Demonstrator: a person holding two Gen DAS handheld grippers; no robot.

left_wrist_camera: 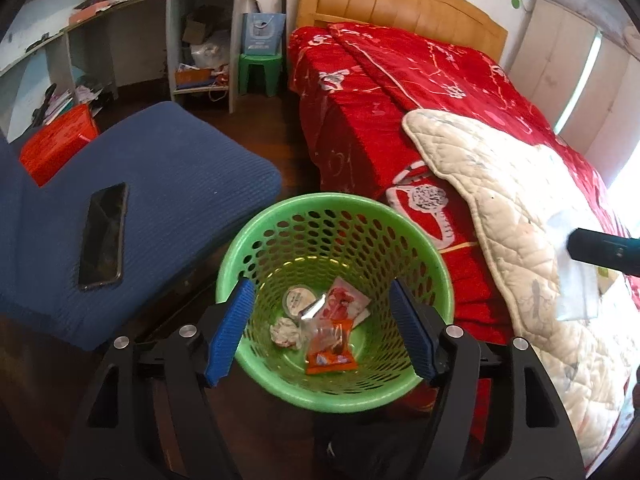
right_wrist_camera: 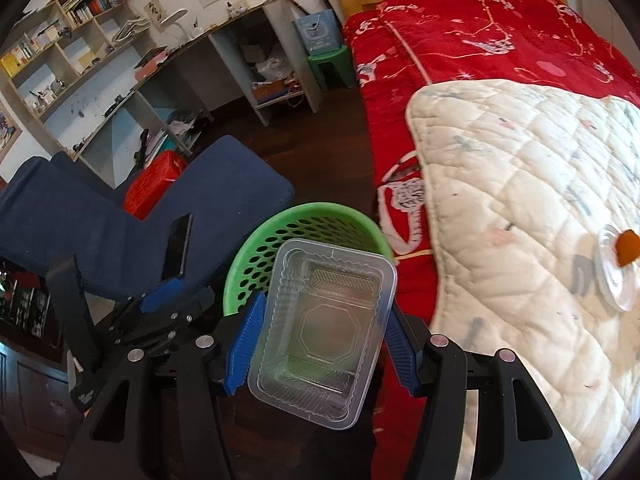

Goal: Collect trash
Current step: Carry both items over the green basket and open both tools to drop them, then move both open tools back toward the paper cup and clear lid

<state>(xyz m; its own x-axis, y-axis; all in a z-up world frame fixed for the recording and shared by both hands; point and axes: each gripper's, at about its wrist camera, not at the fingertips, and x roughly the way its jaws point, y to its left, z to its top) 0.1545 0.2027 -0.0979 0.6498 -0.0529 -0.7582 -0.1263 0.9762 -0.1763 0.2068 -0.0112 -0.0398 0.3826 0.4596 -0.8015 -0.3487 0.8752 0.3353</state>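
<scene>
A green perforated trash basket (left_wrist_camera: 336, 208) stands on the floor between the blue chair and the bed. It holds an orange wrapper (left_wrist_camera: 330, 354), a red-and-white packet (left_wrist_camera: 346, 300), a crumpled paper (left_wrist_camera: 285, 332) and a small round lid (left_wrist_camera: 298, 300). My left gripper (left_wrist_camera: 322, 328) is open and empty right above the basket. My right gripper (right_wrist_camera: 320, 336) is shut on a clear plastic food tray (right_wrist_camera: 324, 328) and holds it over the basket's near rim (right_wrist_camera: 320, 212). A white lid with an orange scrap (right_wrist_camera: 618, 264) lies on the quilt.
A black phone (left_wrist_camera: 103, 236) lies on the blue chair seat (left_wrist_camera: 180, 168). A red bed (left_wrist_camera: 400, 92) with a white quilt (left_wrist_camera: 520, 216) is on the right. A red box (left_wrist_camera: 58, 144), a green stool (left_wrist_camera: 260, 70) and cluttered shelves stand behind.
</scene>
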